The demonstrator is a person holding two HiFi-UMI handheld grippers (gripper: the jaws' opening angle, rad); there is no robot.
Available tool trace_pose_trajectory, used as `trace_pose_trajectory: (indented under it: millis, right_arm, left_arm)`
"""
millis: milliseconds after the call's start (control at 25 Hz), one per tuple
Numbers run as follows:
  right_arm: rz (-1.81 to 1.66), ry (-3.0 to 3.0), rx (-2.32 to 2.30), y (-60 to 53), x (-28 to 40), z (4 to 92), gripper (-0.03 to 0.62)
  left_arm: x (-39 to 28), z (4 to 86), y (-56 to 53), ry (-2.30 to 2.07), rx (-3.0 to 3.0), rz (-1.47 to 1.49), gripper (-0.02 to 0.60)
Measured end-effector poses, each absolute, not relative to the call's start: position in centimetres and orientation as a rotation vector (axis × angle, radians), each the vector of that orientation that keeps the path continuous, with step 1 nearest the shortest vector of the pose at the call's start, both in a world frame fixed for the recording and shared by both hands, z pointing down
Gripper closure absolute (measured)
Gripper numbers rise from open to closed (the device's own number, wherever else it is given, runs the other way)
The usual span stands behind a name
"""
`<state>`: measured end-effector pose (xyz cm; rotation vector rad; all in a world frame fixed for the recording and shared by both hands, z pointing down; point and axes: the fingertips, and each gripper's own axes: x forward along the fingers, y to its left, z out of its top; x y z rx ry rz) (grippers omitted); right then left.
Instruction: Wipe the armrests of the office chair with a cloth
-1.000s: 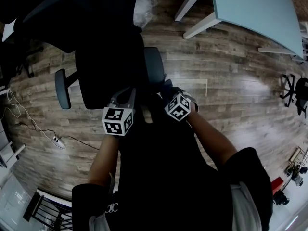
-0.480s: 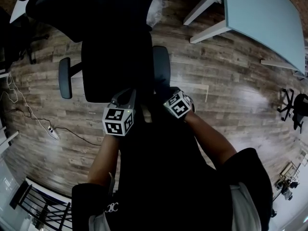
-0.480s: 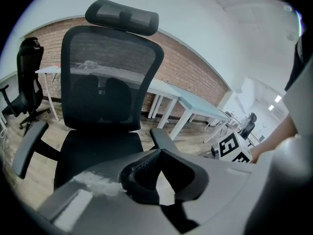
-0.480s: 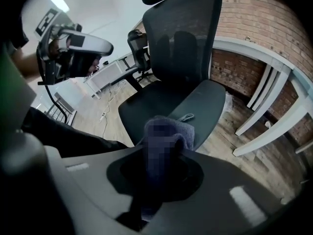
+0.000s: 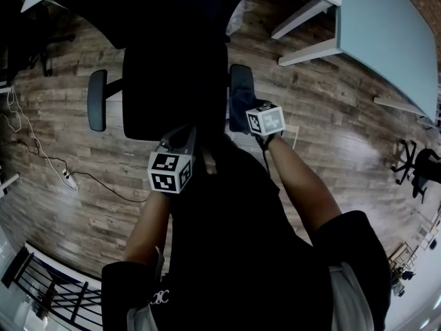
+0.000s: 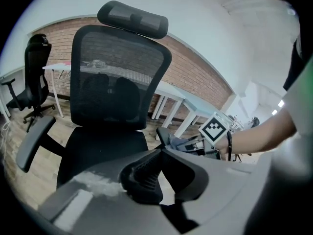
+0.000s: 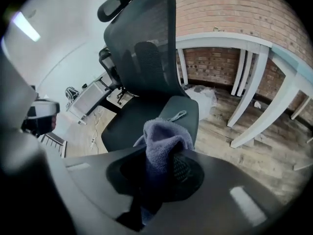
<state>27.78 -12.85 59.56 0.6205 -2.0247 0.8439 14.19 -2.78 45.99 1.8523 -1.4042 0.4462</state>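
Right gripper clamps the cloth near the armrest.

The wood-plank floor carries the office chair. A white-legged table stands right of the chair. A power strip and its cable lie left of it.

The cloth is lavender-grey. The office chair is black, with a fine mesh back. The marker cubes carry black-and-white squares. The floor is streaky brown wood plank. The table is pale blue.
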Motion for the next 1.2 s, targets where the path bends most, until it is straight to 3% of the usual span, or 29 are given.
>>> trace_pose_trajectory:
  millis: [680,1200]
  right_arm:
    - [0.771,-1.93,0.948,-26.5,24.3,58.9,0.536]
    - [0.862,-1.871,1.319,-13.8,28.5,58.8,0.531]
  left_arm:
    - [8.0,48.1,-0.8,-1.385,1.792,0.406,0.577]
    - [3.3,49.2,-1.8,-1.285,1.891,0.433,0.577]
